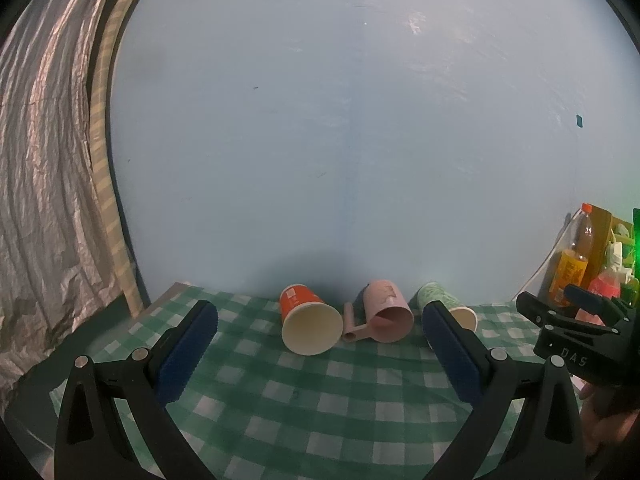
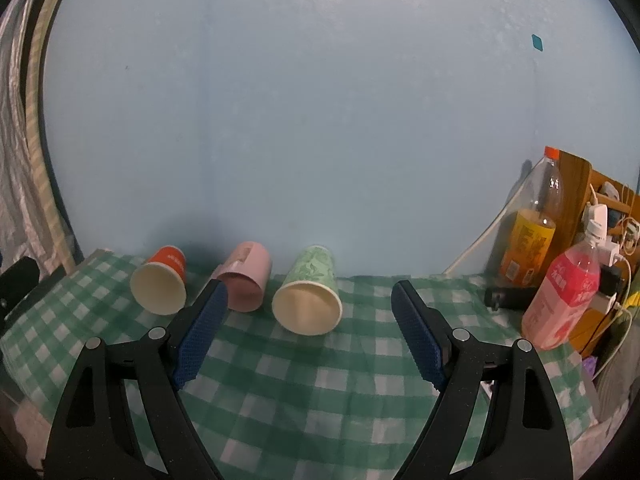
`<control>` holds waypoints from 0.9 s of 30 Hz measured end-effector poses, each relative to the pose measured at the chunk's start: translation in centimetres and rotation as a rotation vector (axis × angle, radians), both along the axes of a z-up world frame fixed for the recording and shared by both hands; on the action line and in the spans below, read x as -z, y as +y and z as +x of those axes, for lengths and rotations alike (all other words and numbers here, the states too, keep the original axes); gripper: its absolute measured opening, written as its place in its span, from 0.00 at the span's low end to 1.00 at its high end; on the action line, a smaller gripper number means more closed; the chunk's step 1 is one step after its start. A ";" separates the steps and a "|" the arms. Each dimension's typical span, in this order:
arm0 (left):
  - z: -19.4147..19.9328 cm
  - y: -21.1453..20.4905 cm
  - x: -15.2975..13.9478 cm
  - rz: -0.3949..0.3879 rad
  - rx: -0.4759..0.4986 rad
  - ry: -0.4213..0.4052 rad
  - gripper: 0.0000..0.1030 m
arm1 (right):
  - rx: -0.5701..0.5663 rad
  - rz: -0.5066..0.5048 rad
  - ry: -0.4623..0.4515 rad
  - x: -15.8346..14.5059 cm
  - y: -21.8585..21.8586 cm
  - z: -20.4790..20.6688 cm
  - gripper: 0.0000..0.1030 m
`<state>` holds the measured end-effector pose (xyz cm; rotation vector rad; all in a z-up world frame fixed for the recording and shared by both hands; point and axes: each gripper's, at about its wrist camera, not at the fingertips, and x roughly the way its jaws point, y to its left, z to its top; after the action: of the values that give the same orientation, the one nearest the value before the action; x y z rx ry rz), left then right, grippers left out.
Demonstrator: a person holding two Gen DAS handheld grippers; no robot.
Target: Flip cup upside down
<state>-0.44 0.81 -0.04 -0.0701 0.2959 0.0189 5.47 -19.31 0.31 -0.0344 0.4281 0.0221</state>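
On the bench [image 2: 320,392], three cups are laid sideways.
Both tools [image 1: 320,344] [image 2: 308,332] are held apart; the green cup [image 2: 310,296] must be gripped next.

Three cups [image 2: 307,296] sideways on checked cloth [image 2: 320,392]

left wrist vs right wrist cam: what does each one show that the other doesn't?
Left wrist only: the pink mug's handle, and the right hand-held gripper coming in from the right edge.

Right wrist only: the green cup unobstructed with its full rim, the whole pink bottle, and a charger with cables behind it.

Both: orange cup, pink mug and green cup all lying on their sides, mouths toward the cameras, on the checkered cloth; orange-label bottle; each view's own gripper open and empty.
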 end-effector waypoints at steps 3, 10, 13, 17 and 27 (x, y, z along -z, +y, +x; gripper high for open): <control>0.0 0.1 0.0 0.000 0.002 0.001 1.00 | 0.000 0.002 0.002 -0.1 0.0 0.1 0.81; 0.4 0.0 0.3 -0.005 0.013 0.025 1.00 | 0.005 0.002 0.007 0.0 0.0 0.2 0.81; 0.4 0.0 0.4 -0.004 0.012 0.029 1.00 | 0.003 0.002 0.010 0.0 0.1 0.3 0.81; 0.4 0.0 0.4 -0.005 0.014 0.031 1.00 | 0.000 0.003 0.014 0.1 0.1 0.3 0.81; 0.6 0.2 0.7 -0.010 0.015 0.047 1.00 | 0.000 0.003 0.022 0.3 0.2 0.5 0.81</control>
<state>0.15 0.96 -0.73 -0.0779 0.3437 0.0045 5.93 -19.08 0.04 -0.0308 0.4499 0.0230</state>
